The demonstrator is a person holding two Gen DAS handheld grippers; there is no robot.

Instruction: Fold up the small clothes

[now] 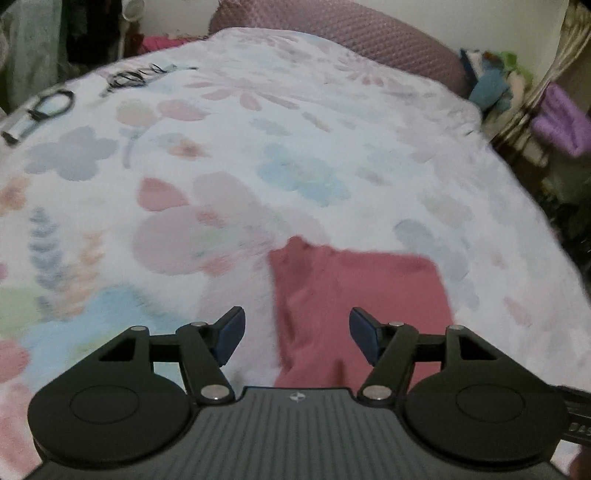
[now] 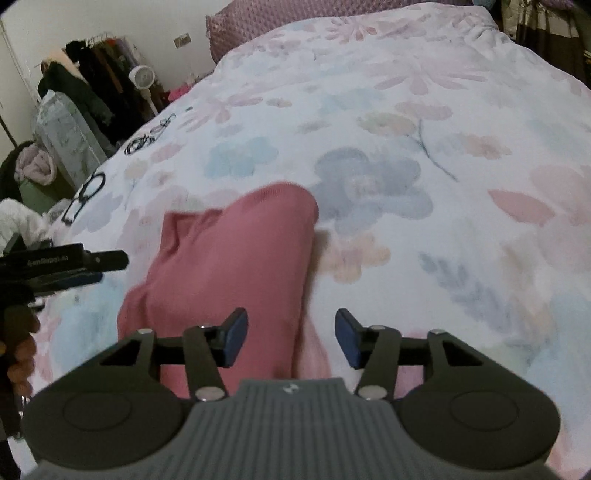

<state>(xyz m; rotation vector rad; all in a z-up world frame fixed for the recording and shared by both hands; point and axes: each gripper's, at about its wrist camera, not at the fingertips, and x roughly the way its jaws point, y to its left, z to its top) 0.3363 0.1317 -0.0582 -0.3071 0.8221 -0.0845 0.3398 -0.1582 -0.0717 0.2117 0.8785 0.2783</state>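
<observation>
- On the bed, near its close edge: one pink garment (image 2: 229,258) lies on the floral blanket (image 2: 424,147), just ahead of both grippers.
- Garment state: roughly rectangular in the left wrist view (image 1: 354,288), with one side looking doubled over and raised in the right wrist view. Judged partly folded; the frames are blurred, so layer count cannot be told.
- Left gripper (image 1: 296,334): jaws spread apart, nothing between the pads, hovering over the garment's near left part.
- Right gripper (image 2: 291,338): jaws likewise apart and empty, above the garment's near right edge.
- Left to do, as a judgement: at least one more fold, then flattening; no finished stack is visible.
- Counts: garments to fold, one; grippers, two; pillow (image 1: 351,29) at the head of the bed, one; cable coils (image 1: 51,105) on the blanket's far left, about three, though blur makes this uncertain.
- Off the bed: a clothes rack (image 2: 99,70) and a fan (image 2: 142,79), one each.
</observation>
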